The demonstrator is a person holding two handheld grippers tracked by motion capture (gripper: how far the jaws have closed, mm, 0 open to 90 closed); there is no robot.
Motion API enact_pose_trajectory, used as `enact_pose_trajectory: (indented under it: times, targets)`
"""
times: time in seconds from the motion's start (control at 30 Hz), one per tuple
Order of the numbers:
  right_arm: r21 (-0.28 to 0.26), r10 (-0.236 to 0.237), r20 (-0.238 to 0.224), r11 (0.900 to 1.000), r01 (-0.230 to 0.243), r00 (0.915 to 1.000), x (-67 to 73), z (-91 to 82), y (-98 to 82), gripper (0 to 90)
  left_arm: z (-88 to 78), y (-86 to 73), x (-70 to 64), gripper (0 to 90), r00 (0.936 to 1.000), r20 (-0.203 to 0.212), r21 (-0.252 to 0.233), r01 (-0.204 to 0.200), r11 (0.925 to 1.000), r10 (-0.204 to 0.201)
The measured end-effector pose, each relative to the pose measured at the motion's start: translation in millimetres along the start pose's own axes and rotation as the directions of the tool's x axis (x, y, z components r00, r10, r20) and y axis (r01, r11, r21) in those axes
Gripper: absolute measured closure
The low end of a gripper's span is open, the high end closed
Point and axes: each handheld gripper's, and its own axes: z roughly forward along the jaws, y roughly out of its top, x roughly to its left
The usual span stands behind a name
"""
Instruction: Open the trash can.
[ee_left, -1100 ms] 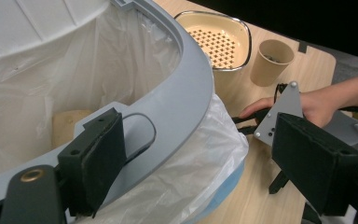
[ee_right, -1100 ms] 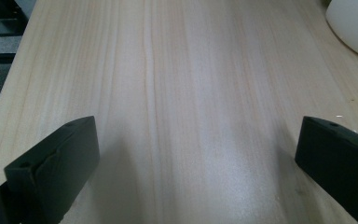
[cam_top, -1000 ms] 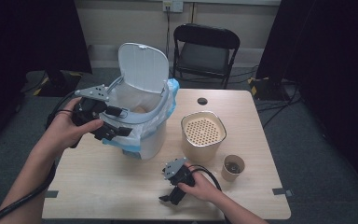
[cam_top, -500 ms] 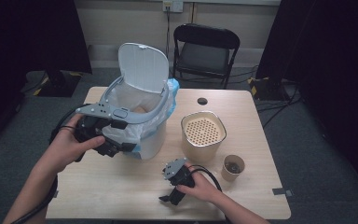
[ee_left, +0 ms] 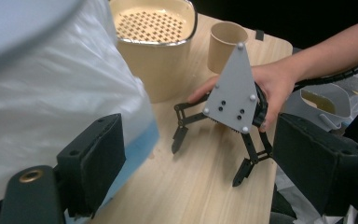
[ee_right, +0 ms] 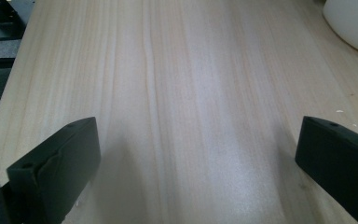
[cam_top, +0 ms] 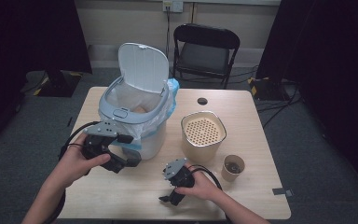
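Observation:
A white bin (cam_top: 135, 123) with a plastic liner and its lid (cam_top: 142, 65) raised stands on the wooden table (cam_top: 261, 135). Low at the bin's front left, my left gripper (cam_top: 129, 161) is open, nothing between its pads (ee_left: 93, 158). In the left gripper view the liner-covered bin wall (ee_left: 51, 93) is close on the left. My right gripper (cam_top: 170, 198) rests near the table's front edge in a hand, jaws spread and empty, and it shows again as the right gripper (ee_left: 209, 161) ahead. The right gripper (ee_right: 200, 158) faces bare wood.
A beige container with a perforated top (cam_top: 203, 135) stands right of the bin, a paper cup (cam_top: 233, 167) beside it. A small black disc (cam_top: 202, 101) lies at the table's far side. A black folding chair (cam_top: 205, 51) stands behind the table.
My left hand and gripper have come down from beside the bin's rim to low at its front, nearer the table's front edge. The right hand has kept still.

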Motion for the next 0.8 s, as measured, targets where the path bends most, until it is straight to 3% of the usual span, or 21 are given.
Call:
enact_pose_trajectory:
  times: [0.47,0.8]
  targets:
    - [-0.011,-0.004,0.002,1.0,0.004,1.0,-1.5,-0.6,-0.3,0.9,41.2,-41.6,-13.0,16.6,0.9989,0.045,0.037,-0.012,0.9992,0.01]
    - [-0.029,0.025,0.006,0.999,-0.025,0.9997,-4.3,-6.0,-3.7,10.5,69.4,-65.8,-15.0,16.6,0.9983,0.057,0.07,-0.016,0.9974,0.012]
